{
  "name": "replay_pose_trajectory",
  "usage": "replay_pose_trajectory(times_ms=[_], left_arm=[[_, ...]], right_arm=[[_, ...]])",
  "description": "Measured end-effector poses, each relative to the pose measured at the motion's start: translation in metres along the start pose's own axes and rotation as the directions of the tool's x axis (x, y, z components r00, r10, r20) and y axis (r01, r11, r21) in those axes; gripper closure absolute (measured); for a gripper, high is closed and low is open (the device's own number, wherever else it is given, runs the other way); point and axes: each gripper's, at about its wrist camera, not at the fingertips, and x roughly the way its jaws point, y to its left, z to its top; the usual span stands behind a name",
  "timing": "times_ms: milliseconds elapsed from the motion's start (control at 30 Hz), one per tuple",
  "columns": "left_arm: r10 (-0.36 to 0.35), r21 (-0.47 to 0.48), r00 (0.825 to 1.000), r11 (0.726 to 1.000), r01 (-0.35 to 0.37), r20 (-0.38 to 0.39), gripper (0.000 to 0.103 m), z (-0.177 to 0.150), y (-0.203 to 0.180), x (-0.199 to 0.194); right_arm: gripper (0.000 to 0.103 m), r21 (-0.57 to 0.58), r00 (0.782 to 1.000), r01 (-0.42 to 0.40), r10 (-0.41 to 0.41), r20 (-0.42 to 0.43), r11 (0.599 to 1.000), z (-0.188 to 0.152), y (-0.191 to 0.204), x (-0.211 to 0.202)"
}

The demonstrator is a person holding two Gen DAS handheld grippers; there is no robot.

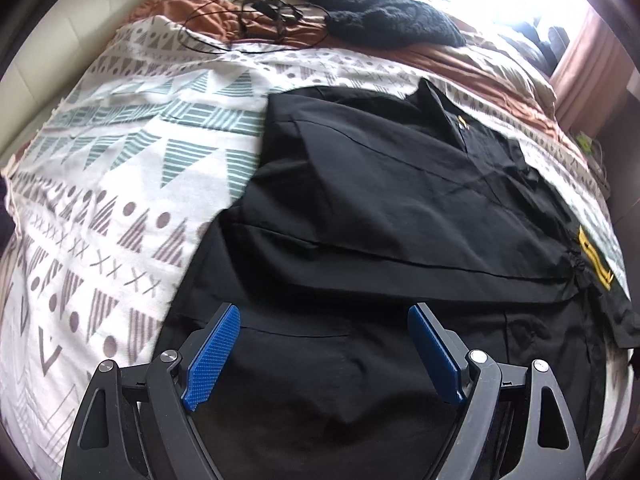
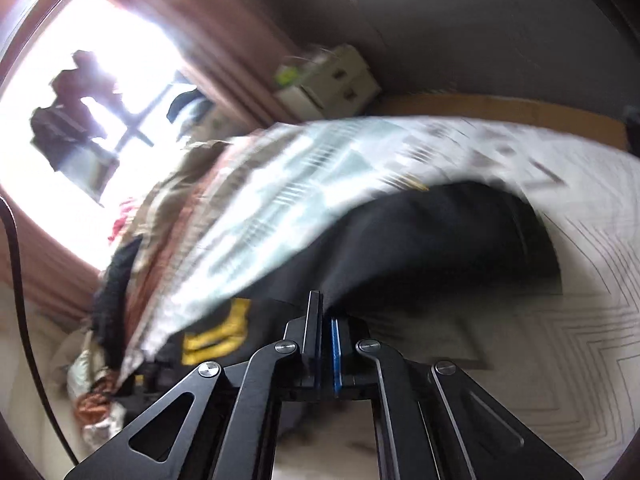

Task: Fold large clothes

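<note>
L tongs (image 1: 324, 316) released, blue pads wide apart, hovering over near hem of black fabric garment w/ yellow stripes (image 1: 380, 200), part-folded on patterned white bedspread (image 1: 120, 152). Beyond: black cable (image 1: 224, 36), fuzzy black knit (image 1: 380, 16). R tongs (image 2: 325, 312) clenched at garment's edge, view blurred, rolled sideways

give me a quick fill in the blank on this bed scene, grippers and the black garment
1. The left gripper hangs over the black garment with its blue pads standing ____.
2. The right gripper has its jaws ____.
3. The garment lies on a white bedspread printed with teal and brown ____.
4. A patch on the garment's edge is coloured ____.

Missing words: apart (open); shut; triangles; yellow
</note>
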Motion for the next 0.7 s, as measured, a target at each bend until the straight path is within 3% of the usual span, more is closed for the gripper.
replay_pose_trajectory(times_ms=[167, 333, 700], left_arm=[[-0.018, -0.064, 0.999, 0.998, 0.021, 0.052, 0.016, 0.002, 0.032, -0.027], [-0.022, -0.120, 0.995, 0.992, 0.033, 0.096, 0.016, 0.002, 0.067, -0.050], [-0.003, -0.208, 0.983, 0.977, 0.043, 0.186, 0.016, -0.003, 0.157, -0.093]], right_arm=[[0.099, -0.115, 0.994, -0.100, 0.103, 0.023, 0.988, 0.005, 0.081, -0.032], [0.099, -0.251, 0.981, -0.179, 0.191, 0.024, 0.951, -0.006, 0.173, -0.061], [0.099, -0.421, 0.963, -0.255, 0.268, -0.030, 0.871, -0.050, 0.308, -0.086]])
